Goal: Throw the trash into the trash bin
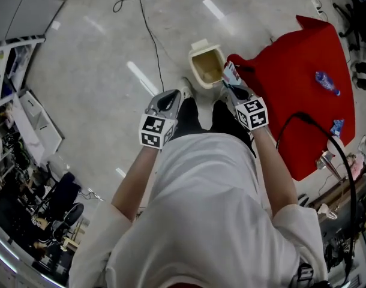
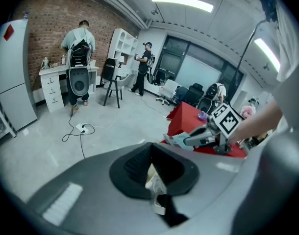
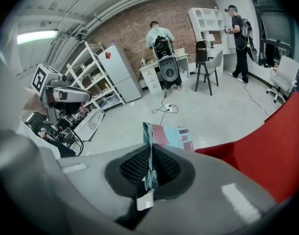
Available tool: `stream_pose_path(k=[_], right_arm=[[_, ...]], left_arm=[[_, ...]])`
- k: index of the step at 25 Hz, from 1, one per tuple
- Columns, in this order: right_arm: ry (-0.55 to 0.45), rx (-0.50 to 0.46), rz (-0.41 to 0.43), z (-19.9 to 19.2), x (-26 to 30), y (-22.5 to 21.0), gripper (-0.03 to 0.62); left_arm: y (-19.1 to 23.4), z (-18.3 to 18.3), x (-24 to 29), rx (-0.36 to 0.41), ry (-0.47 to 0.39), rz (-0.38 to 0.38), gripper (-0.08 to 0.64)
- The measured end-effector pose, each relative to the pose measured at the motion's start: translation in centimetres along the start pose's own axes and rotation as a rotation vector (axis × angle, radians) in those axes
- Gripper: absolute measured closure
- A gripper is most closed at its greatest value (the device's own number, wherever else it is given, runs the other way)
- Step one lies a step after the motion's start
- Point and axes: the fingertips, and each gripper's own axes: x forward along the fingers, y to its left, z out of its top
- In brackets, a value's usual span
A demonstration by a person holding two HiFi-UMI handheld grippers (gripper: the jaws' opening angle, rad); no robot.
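Note:
A beige open trash bin (image 1: 195, 71) stands on the floor just ahead of the person's feet. My right gripper (image 1: 231, 84) is shut on a flat pale-blue and red wrapper (image 1: 230, 72), held at the bin's right rim beside the red table. In the right gripper view the wrapper (image 3: 166, 136) sticks up from the closed pads (image 3: 139, 168). The left gripper view also shows that wrapper (image 2: 178, 140). My left gripper (image 1: 171, 96) hangs to the left of the bin, jaws shut (image 2: 152, 173); only a pale sliver shows in the seam.
A table under a red cloth (image 1: 291, 107) stands at the right with a blue wrapper (image 1: 327, 83) on it. A black cable (image 1: 150, 35) runs across the floor beyond the bin. White shelves (image 1: 15, 89) line the left. Two people (image 3: 161, 48) stand at the far wall.

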Motion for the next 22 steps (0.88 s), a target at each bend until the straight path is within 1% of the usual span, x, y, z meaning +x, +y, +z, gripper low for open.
stream_pose_path(k=[5,11,16,22], right_arm=[[0.025,0.04,0.027,-1.4,4.0,-1.3,0.591],[0.053,0.073,0.056,-3.4,9.3,-3.1,0.591],[0.061,0.104,0.08,-5.3,13.1,-3.9,0.591],[0.066,0.117,0.09,-7.7,17.8,-6.1,0.591]], left_arm=[[1.7,-0.8,1.7,0.03,0.014,0.012,0.555],[3.1,-2.7,4.5,0.057,0.058,-0.002,0.555],[4.2,-4.3,6.1,0.047,0.08,-0.002,0.555],[4.8,-5.9,8.7,0.032,0.073,-0.014,0.555]])
